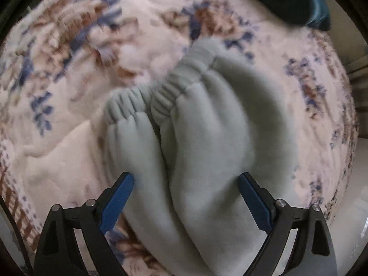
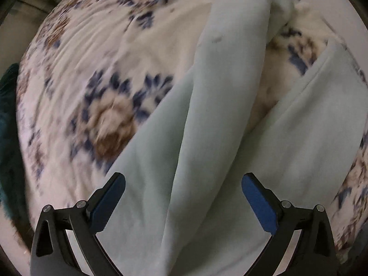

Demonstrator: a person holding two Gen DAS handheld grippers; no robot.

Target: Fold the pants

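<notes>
Pale mint-grey fleece pants [image 1: 195,138] lie on a floral blanket [image 1: 69,73]. In the left wrist view their two ribbed cuffs [image 1: 161,96] sit side by side, pointing away from me. My left gripper [image 1: 185,179] hangs open above the leg ends, blue pads wide apart and clear of the cloth. In the right wrist view the pants [image 2: 184,161] run up and away in long folds, with a second fold [image 2: 310,126] to the right. Over this cloth my right gripper [image 2: 182,179] is also open, holding nothing.
The cream blanket with blue and brown flowers [image 2: 110,115] covers the whole surface. A dark teal cloth [image 1: 299,2] lies at its far edge, also seen as a teal cloth [image 2: 9,115] at the left rim. Bare floor or wall shows past the blanket's edges.
</notes>
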